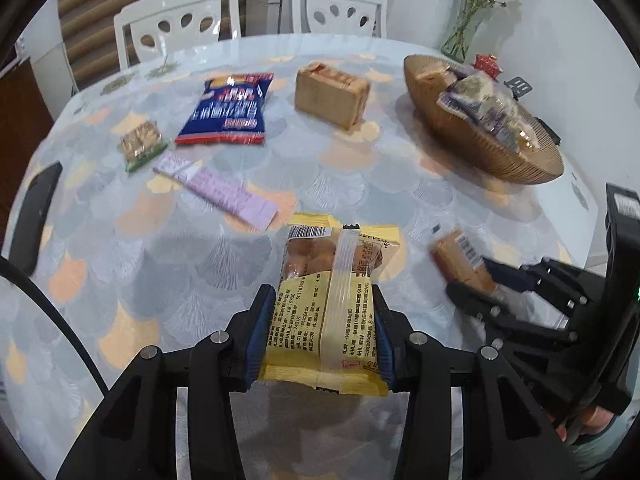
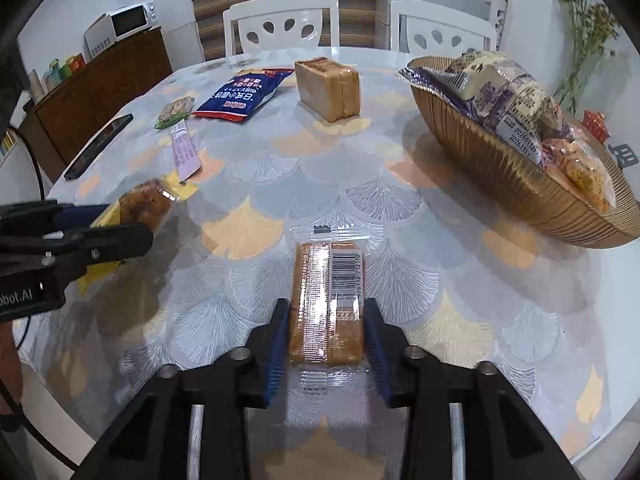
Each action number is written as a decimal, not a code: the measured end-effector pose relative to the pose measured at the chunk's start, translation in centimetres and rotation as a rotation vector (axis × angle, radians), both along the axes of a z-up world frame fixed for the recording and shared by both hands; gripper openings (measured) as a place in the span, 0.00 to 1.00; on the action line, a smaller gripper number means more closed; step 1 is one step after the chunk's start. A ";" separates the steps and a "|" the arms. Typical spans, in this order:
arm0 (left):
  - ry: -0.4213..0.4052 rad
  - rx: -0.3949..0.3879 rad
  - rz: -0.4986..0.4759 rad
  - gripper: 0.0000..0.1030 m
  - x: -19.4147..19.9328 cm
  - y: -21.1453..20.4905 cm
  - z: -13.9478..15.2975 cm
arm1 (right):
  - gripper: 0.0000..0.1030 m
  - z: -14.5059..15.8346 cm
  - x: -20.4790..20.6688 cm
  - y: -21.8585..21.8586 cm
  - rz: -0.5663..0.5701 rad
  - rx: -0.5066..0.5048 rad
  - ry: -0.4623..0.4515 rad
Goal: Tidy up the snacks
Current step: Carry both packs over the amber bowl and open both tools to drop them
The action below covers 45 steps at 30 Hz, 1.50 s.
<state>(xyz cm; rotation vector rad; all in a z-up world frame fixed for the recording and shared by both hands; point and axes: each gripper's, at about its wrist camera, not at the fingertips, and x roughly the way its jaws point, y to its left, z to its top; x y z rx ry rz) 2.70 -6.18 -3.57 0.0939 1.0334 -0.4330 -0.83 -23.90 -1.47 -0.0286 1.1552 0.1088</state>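
A brown basket (image 2: 520,184) sits at the upper right of the right wrist view, on the table (image 2: 360,184). It is full of snack packs (image 2: 516,100), some pale with purple print. One pack has dates printed on a white label, too blurry to read for sure.

The left gripper (image 1: 320,320) is closed on a yellow pack (image 1: 328,300) in the lower middle of the left wrist view. The pack has a barcode on top, small round brown treats inside, and tiny writing too small to read.

The right gripper (image 2: 326,332) is closed on a clear pack (image 2: 328,300) with a brown cake inside, in the lower middle of its view. A barcode is on top.

In the upper left of the left wrist view lie a blue bag (image 1: 230,108) with white and red writing, a small green pack (image 1: 140,146), and a purple stick pack (image 1: 216,190). A tan block (image 1: 330,94) of wrapped cakes sits at the upper middle. A black phone (image 1: 36,216) lies at the left edge.
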 end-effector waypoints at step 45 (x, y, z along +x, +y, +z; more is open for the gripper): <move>-0.249 -0.187 -0.310 0.72 13.6 -22.7 9.9 | 0.34 11.2 9.7 -23.0 -0.523 0.155 -0.205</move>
